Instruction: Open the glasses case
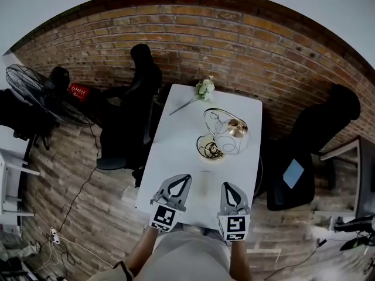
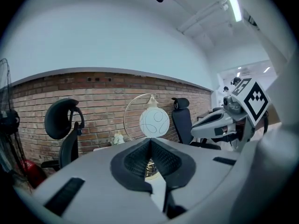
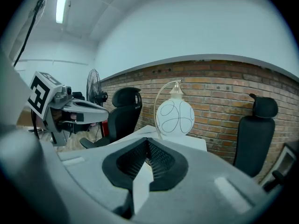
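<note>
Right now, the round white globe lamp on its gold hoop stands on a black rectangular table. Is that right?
No. The rectangular table is white, not black; the round white globe lamp on its gold hoop does stand on it, as the head view shows.

Grey shells are seen on the left gripper and right gripper, lined with black ribbed pads. Behind each claw a black-and-white marker cube is fixed. A beige shirt is worn.

flowers far end of table | lamp nearer (right of middle) | chair beside left edge
</note>
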`<state>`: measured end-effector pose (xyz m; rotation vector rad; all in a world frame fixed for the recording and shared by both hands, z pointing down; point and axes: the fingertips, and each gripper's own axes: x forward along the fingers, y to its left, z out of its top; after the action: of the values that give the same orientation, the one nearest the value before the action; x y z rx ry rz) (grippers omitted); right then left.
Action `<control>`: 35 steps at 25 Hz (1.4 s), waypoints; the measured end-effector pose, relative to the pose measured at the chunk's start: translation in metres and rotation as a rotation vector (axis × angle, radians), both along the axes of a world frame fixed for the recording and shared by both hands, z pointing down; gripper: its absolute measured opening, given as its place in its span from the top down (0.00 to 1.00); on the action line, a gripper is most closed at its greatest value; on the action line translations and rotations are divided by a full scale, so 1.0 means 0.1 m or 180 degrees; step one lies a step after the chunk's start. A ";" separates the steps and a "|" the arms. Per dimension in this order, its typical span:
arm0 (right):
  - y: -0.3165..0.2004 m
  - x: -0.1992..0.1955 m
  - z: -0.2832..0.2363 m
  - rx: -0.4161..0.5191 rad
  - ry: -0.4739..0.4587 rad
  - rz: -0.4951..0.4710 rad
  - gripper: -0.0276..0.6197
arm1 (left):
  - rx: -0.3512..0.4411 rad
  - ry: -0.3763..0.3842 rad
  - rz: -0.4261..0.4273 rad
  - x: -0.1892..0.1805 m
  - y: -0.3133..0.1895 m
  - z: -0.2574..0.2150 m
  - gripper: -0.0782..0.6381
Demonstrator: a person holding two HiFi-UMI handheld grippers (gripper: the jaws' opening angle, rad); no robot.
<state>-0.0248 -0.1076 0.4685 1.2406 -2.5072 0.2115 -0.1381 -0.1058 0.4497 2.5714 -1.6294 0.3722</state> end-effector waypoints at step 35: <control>0.22 -0.35 1.26 -0.0678 0.0438 0.0770 0.95 | -0.0649 -0.0002 0.1083 -0.03 -0.16 1.34 0.89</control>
<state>-0.0602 -0.0861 0.5948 1.4141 -2.1530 0.4243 -0.1414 -0.1214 0.5834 2.6809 -1.0831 0.5297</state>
